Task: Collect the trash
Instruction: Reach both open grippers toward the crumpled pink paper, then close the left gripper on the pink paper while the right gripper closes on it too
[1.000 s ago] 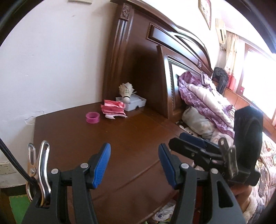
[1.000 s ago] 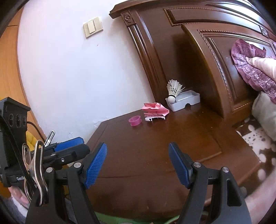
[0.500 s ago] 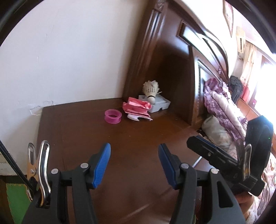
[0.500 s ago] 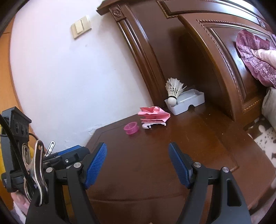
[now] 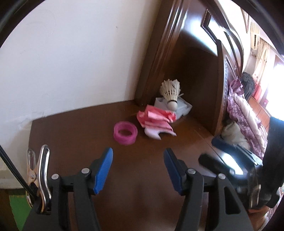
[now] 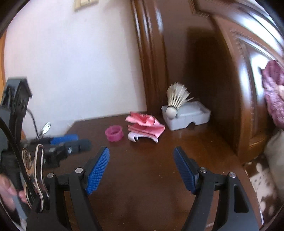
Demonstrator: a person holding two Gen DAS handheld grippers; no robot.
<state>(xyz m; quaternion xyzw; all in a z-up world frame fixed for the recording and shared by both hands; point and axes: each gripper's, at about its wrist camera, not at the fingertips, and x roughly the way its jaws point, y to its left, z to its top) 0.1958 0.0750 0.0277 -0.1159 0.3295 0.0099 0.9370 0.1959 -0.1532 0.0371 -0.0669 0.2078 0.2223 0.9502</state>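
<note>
On a dark wooden nightstand (image 5: 74,135) (image 6: 159,156) lie a pink ring (image 5: 125,133) (image 6: 114,133), a crumpled pink wrapper (image 5: 156,117) (image 6: 145,124) over a white scrap (image 5: 154,134) (image 6: 134,136), and a shuttlecock (image 5: 171,93) (image 6: 175,99) leaning on a white plastic tray (image 5: 184,106) (image 6: 188,115). My left gripper (image 5: 138,168) is open over the near part of the top, with nothing between its blue pads. My right gripper (image 6: 141,170) is open too, short of the wrapper. Each gripper shows at the edge of the other's view.
A tall carved headboard (image 5: 195,62) (image 6: 221,62) rises right behind the tray. A white wall (image 5: 71,62) backs the nightstand, with a light switch (image 6: 85,2) high up. A bed with purple and cream bedding (image 5: 243,110) lies to the right.
Both grippers have moved forward toward the trash, which now looks larger and nearer. The views have swung so the headboard fills more of the right side. Jaw openings look unchanged.
</note>
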